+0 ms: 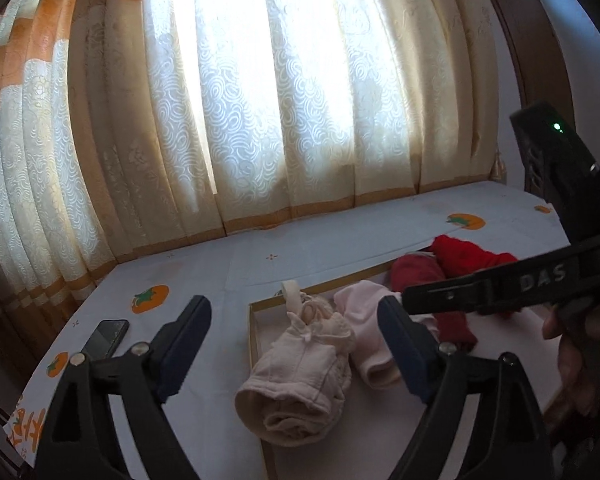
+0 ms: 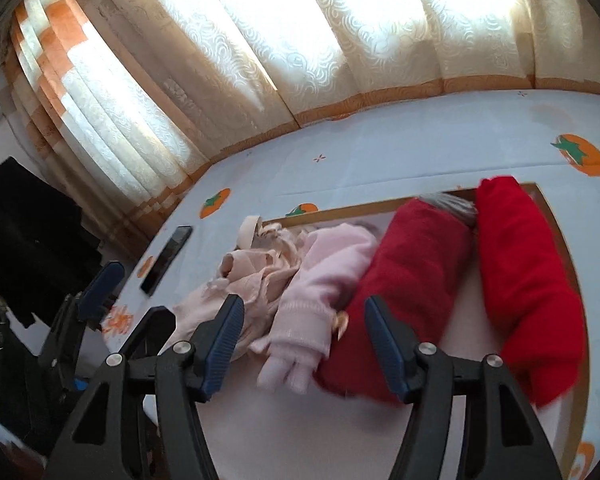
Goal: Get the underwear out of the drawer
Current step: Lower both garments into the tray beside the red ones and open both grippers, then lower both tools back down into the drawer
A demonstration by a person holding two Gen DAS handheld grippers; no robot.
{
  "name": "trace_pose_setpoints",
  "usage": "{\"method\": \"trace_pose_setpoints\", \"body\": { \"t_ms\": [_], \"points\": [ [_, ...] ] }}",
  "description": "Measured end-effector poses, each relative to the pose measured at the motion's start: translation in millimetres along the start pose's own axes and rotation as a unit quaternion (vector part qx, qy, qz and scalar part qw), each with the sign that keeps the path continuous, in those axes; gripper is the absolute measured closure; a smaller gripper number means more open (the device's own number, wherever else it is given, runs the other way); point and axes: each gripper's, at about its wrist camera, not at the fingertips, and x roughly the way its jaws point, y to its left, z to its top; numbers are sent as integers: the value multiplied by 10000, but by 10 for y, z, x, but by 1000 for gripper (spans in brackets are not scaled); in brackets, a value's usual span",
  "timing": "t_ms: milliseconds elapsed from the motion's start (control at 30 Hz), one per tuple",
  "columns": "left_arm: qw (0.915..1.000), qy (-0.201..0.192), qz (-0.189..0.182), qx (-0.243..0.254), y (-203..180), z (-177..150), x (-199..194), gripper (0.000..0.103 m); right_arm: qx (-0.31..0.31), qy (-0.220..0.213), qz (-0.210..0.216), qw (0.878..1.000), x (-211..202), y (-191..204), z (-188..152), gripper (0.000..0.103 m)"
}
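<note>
left wrist view: left claw stands wide with nothing between its pads, hovering over the near left end of a shallow drawer with a pale gold rim that sits on a desk under a white cloth with orange fruit prints. directly under the claw lies a rolled beige underwear piece, resting across the drawer's left rim and near corner, partly out over the cloth. just beside it, to its right, a pale pink roll; beyond that a dark red roll and a bright red roll, both inside the drawer. right claw's black body crosses the right side of this view. a dark phone lies on the cloth left of the drawer; patterned curtain behind. right wrist view: right claw is open too, pads apart and bare, poised over the near end of the pale pink roll and the edge of the dark red roll; bright red roll lies along the drawer's right side. judged step: both claws free and lining up for a fresh grasp, with most garments in the drawer. next move likely calls for lowering one claw astride a single roll, pinching deep enough that soft cloth does not slip or unroll, then lifting clear of the rim without dragging a neighbour.
</note>
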Motion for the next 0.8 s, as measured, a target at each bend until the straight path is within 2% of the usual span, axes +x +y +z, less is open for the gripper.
{"method": "trace_pose_setpoints", "body": {
  "t_ms": [433, 567, 800],
  "points": [
    [9981, -198, -449, -384, -19, -292, -819, 14, -216, 80, 463, 9987, -826, 61, -905, 35],
    [9972, -126, -566, -467, -25, -447, -1036, 13, -276, 124, 590, 9978, -1010, 100, -1156, 34],
    [9976, 126, -514, -440, -4, -755, -1313, 13, -401, 308, 732, 9960, -1260, 186, -1618, 29]
  ]
}}
